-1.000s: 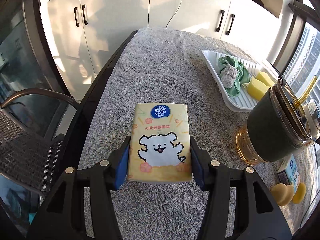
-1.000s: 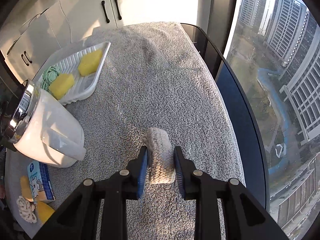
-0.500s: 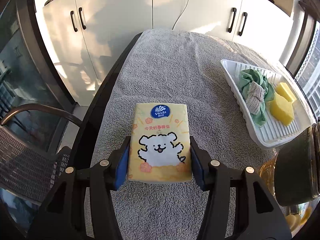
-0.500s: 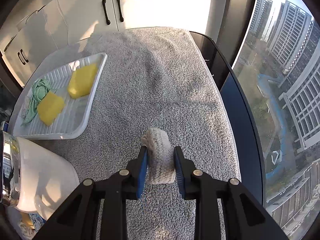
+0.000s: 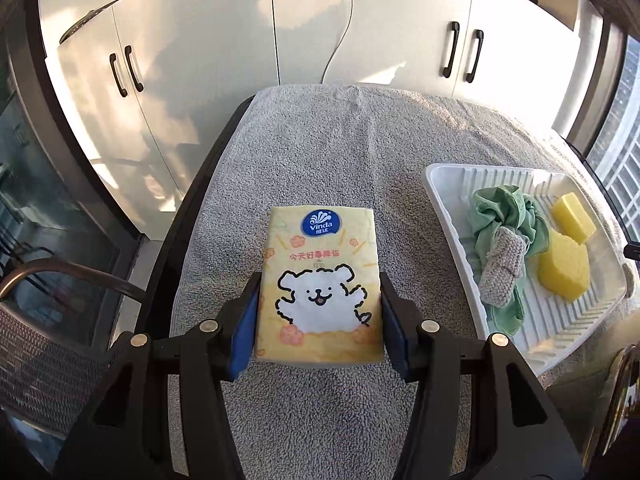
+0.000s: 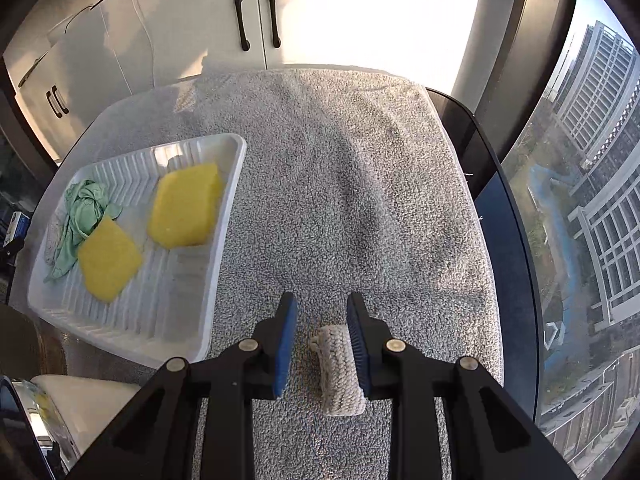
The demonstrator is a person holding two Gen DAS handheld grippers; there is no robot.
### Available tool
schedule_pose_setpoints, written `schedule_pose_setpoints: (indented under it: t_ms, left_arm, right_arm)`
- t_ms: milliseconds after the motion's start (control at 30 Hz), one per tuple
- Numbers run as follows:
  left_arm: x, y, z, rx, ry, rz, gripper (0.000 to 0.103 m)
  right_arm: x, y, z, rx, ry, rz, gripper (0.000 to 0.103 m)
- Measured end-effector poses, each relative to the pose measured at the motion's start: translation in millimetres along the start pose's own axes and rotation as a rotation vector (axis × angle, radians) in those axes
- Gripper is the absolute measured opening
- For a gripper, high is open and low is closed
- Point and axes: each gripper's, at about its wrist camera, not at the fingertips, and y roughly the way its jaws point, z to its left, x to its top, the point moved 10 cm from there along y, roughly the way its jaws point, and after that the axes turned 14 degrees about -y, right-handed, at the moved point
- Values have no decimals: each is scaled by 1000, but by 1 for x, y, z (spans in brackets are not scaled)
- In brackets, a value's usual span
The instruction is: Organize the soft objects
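Observation:
My left gripper [image 5: 320, 312] is shut on a yellow Vinda tissue pack [image 5: 320, 284] with a white cartoon dog, held over the grey towel. A white ribbed tray [image 5: 568, 320] to its right holds a green cloth [image 5: 500, 216], a beige knitted roll [image 5: 502, 272] and two yellow sponges [image 5: 564, 268]. My right gripper [image 6: 322, 316] is open. A beige knitted roll [image 6: 338, 368] lies on the towel between its fingers, against the right one. The tray [image 6: 224, 216] sits to its left with the sponges [image 6: 186, 204] and the green cloth [image 6: 82, 216].
A grey towel [image 5: 360, 148] covers the dark table. White cabinets [image 5: 280, 20] stand behind it. A chair [image 5: 48, 320] is at the left and a window [image 6: 592, 200] at the right. A white jug [image 6: 88, 404] and a dark container [image 5: 624, 400] stand near the tray.
My right gripper has opened and let go of the knitted roll, which now lies on the towel. Both grippers moved forward towards the cabinets; the tray looks closer. The left still holds the tissue pack.

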Motion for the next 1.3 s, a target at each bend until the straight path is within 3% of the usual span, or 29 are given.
schedule_pose_setpoints:
  t_ms: [300, 400, 500, 733, 1000, 1100, 1167, 1200, 1300]
  left_arm:
    - [29, 5, -48, -25, 105, -41, 51]
    - [32, 2, -61, -46, 124, -44, 51]
    - [29, -1, -70, -52, 154, -59, 51]
    - [19, -5, -74, -81, 148, -45, 51]
    - [13, -14, -67, -86, 132, -35, 51]
    - [11, -17, -64, -86, 132, -39, 51]
    - [10, -19, -62, -82, 130, -39, 51]
    - [9, -20, -61, -83, 125, -37, 51]
    - [8, -22, -58, -86, 116, -36, 51]
  right_arm:
    - [42, 12, 27, 67, -64, -15, 28]
    - [46, 10, 27, 33, -80, -13, 29]
    - [33, 2, 18, 13, -67, -14, 39]
    - [-25, 21, -8, -52, -31, 110, 39]
    - [-39, 23, -10, -18, -14, 124, 35]
    - [-44, 19, -1, 46, -17, 102, 46]
    - [-45, 18, 3, 18, -62, 81, 41]
    - [-44, 16, 6, 2, -91, 67, 26]
    - [-42, 7, 13, -5, -128, 38, 25]
